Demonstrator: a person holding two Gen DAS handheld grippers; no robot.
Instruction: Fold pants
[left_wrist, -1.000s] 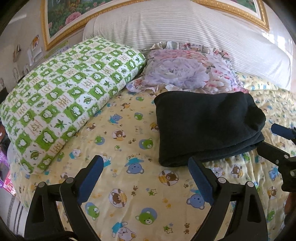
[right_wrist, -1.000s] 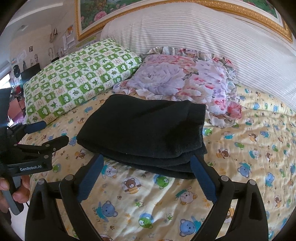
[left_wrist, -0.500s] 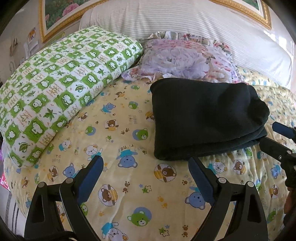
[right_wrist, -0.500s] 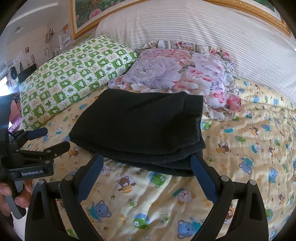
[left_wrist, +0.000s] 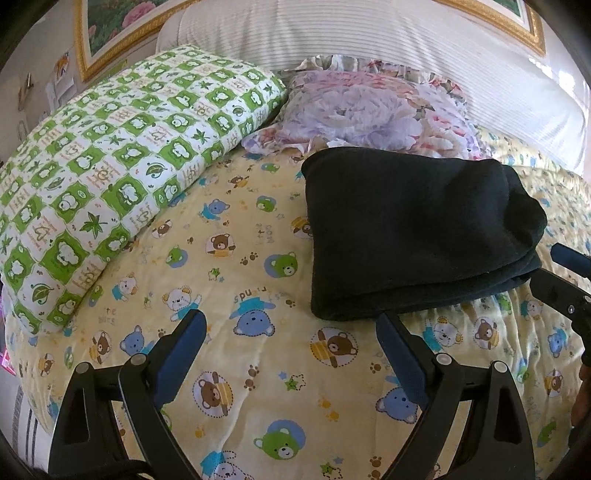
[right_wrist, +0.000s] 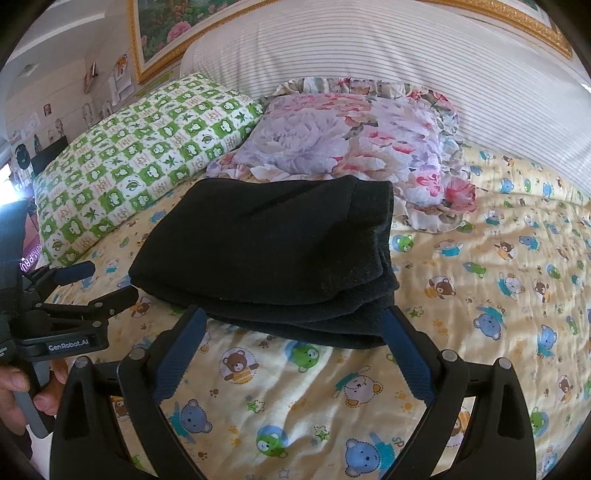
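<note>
The black pants (left_wrist: 413, 229) lie folded into a thick rectangular stack on the yellow bear-print bedspread (left_wrist: 258, 387). In the right wrist view the pants (right_wrist: 273, 254) sit just beyond my fingers. My left gripper (left_wrist: 291, 325) is open and empty, hovering over the bedspread just left of the stack's near corner. My right gripper (right_wrist: 291, 321) is open and empty, its jaws spread at the stack's near edge. The right gripper also shows at the right edge of the left wrist view (left_wrist: 561, 273), and the left gripper at the left of the right wrist view (right_wrist: 96, 284).
A green-and-white checked pillow (left_wrist: 110, 170) lies at the left. A floral ruffled pillow (left_wrist: 373, 110) lies behind the pants, touching their far edge. A white striped headboard (left_wrist: 369, 44) rises behind. The bed's edge drops off at the far left.
Both grippers have moved closer in toward the bed and the folded pants, staying open. The pants have not moved.
</note>
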